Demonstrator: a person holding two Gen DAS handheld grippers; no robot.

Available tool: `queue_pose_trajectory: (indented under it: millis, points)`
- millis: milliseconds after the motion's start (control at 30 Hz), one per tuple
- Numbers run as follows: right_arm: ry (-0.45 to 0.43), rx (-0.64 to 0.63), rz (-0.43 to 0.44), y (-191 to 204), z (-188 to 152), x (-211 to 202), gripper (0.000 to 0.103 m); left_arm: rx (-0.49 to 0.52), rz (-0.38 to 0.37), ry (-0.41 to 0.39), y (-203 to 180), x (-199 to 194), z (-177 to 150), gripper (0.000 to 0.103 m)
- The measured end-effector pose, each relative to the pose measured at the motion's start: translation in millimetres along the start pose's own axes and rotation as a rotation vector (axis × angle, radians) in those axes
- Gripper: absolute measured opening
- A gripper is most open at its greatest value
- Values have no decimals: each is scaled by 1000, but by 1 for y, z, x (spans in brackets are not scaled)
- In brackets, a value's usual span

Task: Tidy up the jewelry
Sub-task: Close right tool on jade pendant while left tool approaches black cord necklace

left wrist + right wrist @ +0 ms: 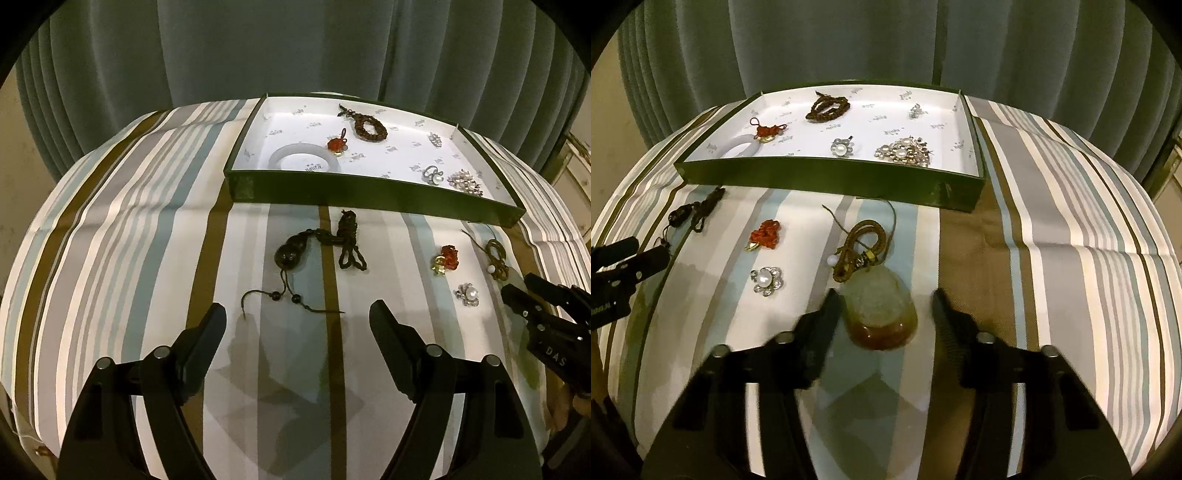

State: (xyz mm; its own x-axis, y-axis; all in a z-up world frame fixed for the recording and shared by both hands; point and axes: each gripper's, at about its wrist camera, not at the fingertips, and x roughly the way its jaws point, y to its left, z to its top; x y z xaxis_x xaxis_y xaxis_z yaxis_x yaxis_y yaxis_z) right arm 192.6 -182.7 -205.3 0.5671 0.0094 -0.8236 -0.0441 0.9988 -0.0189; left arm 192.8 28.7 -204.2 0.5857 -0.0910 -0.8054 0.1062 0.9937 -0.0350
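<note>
1. Your right gripper [882, 306] frames a pale jade-like pendant [881, 310] with an amber base, fingers spread on either side of it; whether the left finger touches the stone you cannot tell from the blur. The pendant lies flat on the striped cloth [1052, 266], its brown braided cord [862, 240] coiled just beyond.
2. Your left gripper [297, 317] hangs wide open and empty above the cloth, just short of a dark gourd pendant [290, 254] and its knotted black cord [349, 240].
3. Already in the green tray [369, 197]: a white bangle [304, 158], a red knot charm [337, 144], a brown bead bracelet [369, 127], a pearl flower brooch [433, 175], a pearl cluster [466, 181] and a small sparkly piece [436, 139].
4. Still out on the cloth: the jade pendant, the gourd pendant, a second red knot charm [766, 233] and a second pearl flower brooch [767, 280].
5. Judged from this, the sorting looks a little over halfway done, with four pieces left to move.
</note>
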Motion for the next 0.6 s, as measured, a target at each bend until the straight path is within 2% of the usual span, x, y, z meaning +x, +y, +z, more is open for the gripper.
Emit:
queue_pose_trajectory:
  millis: [33, 600]
  points:
    - [-3, -5, 2, 1, 0, -1, 35, 0, 0, 1, 0, 1, 0, 79]
    - [-14, 8, 4, -4, 2, 0, 35, -11, -37, 26, -2, 32, 30, 79]
